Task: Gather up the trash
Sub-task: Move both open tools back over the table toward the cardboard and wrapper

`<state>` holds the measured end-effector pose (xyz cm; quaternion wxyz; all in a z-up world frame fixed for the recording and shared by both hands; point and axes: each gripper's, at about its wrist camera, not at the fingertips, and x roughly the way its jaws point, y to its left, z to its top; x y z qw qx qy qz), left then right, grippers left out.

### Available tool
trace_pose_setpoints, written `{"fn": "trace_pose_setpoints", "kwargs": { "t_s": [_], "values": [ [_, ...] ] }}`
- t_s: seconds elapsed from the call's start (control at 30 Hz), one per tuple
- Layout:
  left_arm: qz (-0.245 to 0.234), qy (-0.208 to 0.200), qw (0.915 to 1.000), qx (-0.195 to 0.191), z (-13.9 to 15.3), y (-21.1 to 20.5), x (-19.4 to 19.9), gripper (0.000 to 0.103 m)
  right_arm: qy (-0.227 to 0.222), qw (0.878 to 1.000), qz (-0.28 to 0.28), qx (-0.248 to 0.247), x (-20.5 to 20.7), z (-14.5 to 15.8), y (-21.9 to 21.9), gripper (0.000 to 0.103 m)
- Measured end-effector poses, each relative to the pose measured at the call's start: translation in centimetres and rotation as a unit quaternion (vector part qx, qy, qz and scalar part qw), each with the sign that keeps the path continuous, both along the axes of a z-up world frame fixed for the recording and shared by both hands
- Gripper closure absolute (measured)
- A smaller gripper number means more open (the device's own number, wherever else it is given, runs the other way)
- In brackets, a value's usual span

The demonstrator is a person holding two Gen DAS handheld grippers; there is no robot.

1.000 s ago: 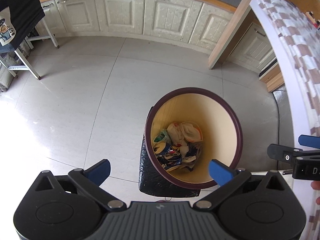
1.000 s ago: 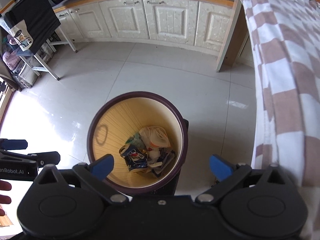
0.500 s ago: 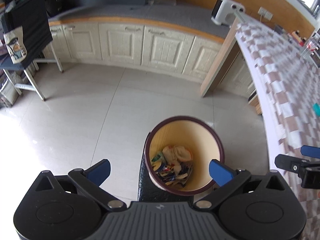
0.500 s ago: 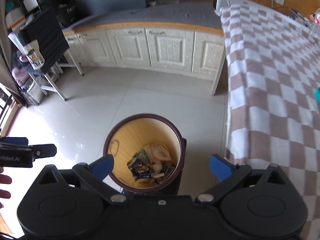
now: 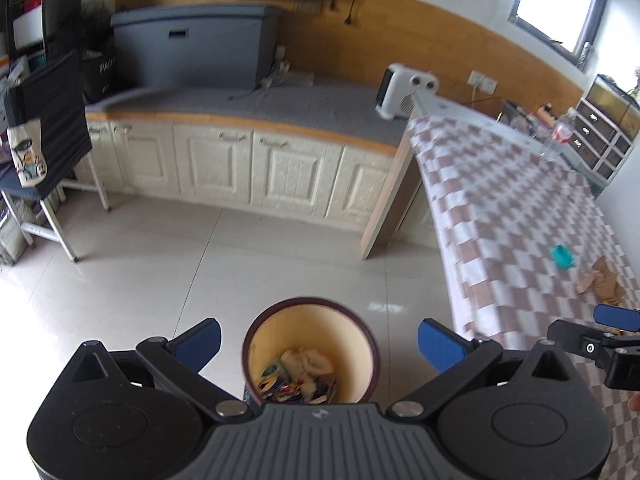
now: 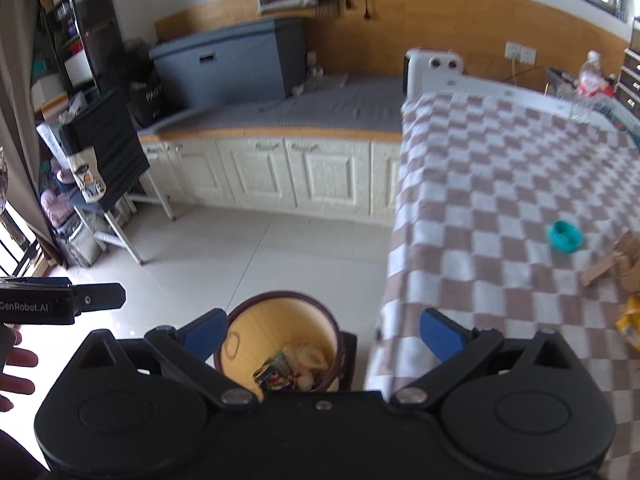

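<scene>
A round bin (image 5: pixel 362 342) with a dark rim and yellow inside stands on the floor below both grippers, holding several crumpled wrappers (image 5: pixel 300 376); it also shows in the right wrist view (image 6: pixel 240 320). My left gripper (image 5: pixel 318 342) is open and empty, high above the bin. My right gripper (image 6: pixel 323 334) is open and empty, above the bin and the table edge. On the checked table lie a teal cap (image 6: pixel 565 236), brown cardboard scraps (image 6: pixel 612 266) and a yellow wrapper (image 6: pixel 630 322). The teal cap (image 5: pixel 563 257) and cardboard scraps (image 5: pixel 600 280) also show in the left wrist view.
The checked tablecloth table (image 6: pixel 500 184) fills the right side. Cream cabinets (image 5: pixel 256 168) with a grey counter run along the back, with a white heater (image 5: pixel 408 90) and a grey box (image 5: pixel 192 48). A stand with a dark cloth (image 5: pixel 48 120) is at left. A plastic bottle (image 6: pixel 588 76) stands far right.
Both grippers have risen and tilted up away from the bin. The bin now looks smaller and lower in view, and the table top with its trash has come into sight.
</scene>
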<state>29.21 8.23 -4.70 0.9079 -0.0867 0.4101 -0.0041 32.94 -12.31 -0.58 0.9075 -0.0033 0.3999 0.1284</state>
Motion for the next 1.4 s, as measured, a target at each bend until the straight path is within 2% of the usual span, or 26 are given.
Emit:
{"fn": "trace_pose_setpoints", "kwargs": {
  "t_s": [0.43,0.77,1.1,1.27,1.4],
  "values": [
    [-0.034,-0.082,0.996,0.011,4.9,-11.2,-3.4,0.0,-0.081,0.997,-0.009,0.005,-4.9,5.0,-10.5,0.0],
    [-0.078,-0.123,0.9893,0.009,6.5,-19.9,-3.7,0.0,-0.12,0.993,-0.02,0.012,-6.9,6.2,-18.5,0.0],
    [-0.148,-0.136,0.9795,0.02,7.6,-28.4,-0.6,0.0,-0.118,0.991,-0.068,0.015,-6.1,4.9,-26.9,0.0],
    [-0.181,-0.135,0.974,0.021,7.5,-31.9,1.9,0.0,-0.096,0.991,-0.088,0.02,-4.2,2.5,-31.6,0.0],
    [-0.21,-0.13,0.969,0.009,7.0,-34.4,4.3,0.0,-0.073,0.994,-0.083,0.023,-2.0,0.0,-34.8,0.0]
  ]
}}
